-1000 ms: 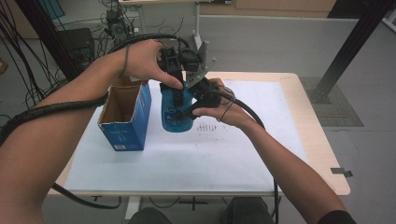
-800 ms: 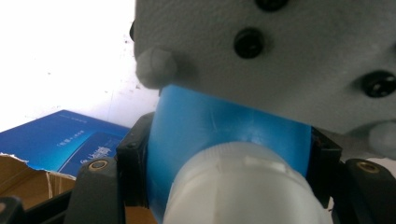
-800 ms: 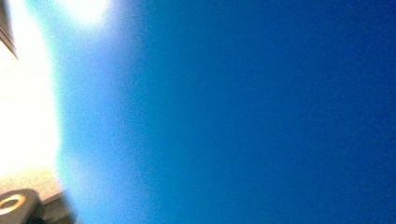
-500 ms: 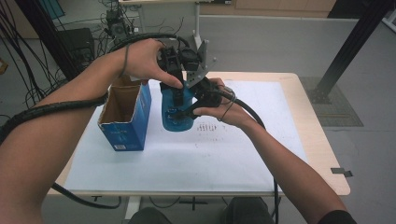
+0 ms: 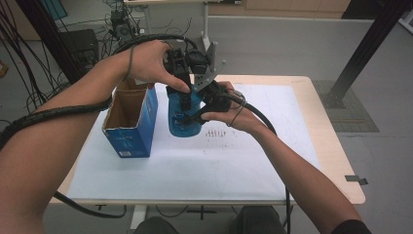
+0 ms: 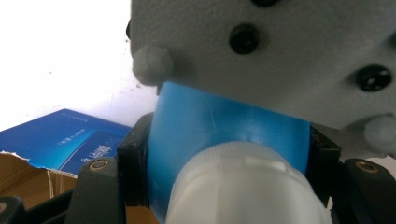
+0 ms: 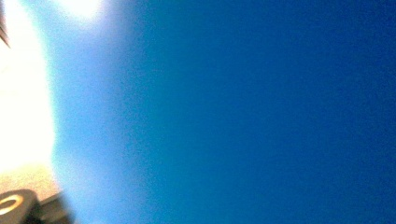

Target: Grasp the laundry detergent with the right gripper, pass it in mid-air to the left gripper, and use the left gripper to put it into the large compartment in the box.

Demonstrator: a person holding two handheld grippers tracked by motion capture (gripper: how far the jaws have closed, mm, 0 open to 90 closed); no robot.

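Blue bottle [image 5: 182,114] at frame centre, left gripper [image 5: 183,100] clamped on its shoulder, right gripper [image 5: 195,117] gripping its side, open blue carton [image 5: 131,124] just left.

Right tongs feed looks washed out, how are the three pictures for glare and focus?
Right gripper view: bottle a featureless blue blur, glare blown white at left. Left gripper view: cap soft, table overexposed, box readable. High view: evenly lit, sharp.
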